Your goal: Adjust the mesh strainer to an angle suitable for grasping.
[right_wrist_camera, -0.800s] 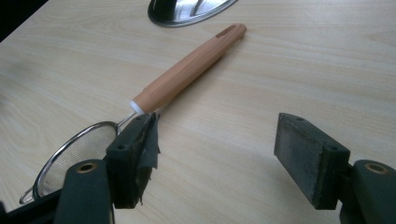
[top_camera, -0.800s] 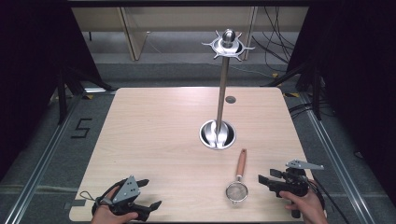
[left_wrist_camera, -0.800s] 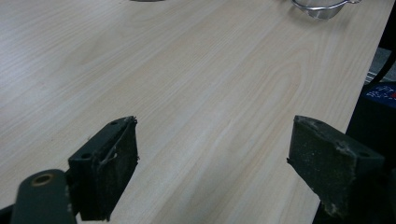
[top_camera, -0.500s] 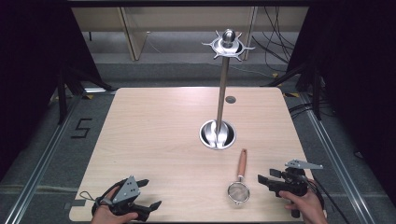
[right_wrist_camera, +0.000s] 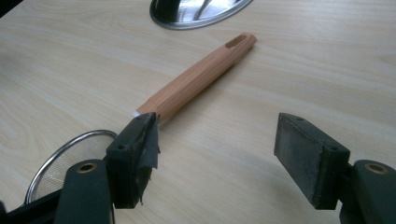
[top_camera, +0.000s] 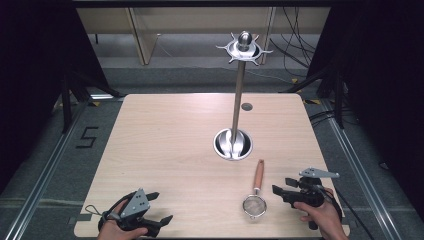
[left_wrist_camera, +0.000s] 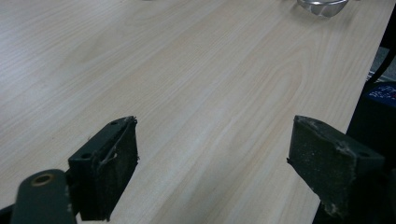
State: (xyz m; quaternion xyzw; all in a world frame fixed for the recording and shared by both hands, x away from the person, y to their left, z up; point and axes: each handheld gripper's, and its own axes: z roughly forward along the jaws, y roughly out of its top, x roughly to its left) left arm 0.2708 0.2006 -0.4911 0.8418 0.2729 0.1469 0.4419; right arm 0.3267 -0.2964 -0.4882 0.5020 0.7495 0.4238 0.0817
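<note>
The small strainer [right_wrist_camera: 65, 158] lies flat on the desk [right_wrist_camera: 327, 70] just left of the right gripper [right_wrist_camera: 217, 154], whose jaws stand open and empty. It looks light and stiff with a dentable mesh, so the wooden handle [right_wrist_camera: 196, 81] ahead of the jaws is likely the safest hold. The left gripper [left_wrist_camera: 212, 158] hangs open over bare desk, well apart.

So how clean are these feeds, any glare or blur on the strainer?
High view: even light, surroundings dark, strainer sharp, stand base mirror-bright. Right gripper view: wooden handle crisp, mesh partly behind the near, soft-focus fingers, glare on the base. Left gripper view: table grain clear, fingers slightly soft.
</note>
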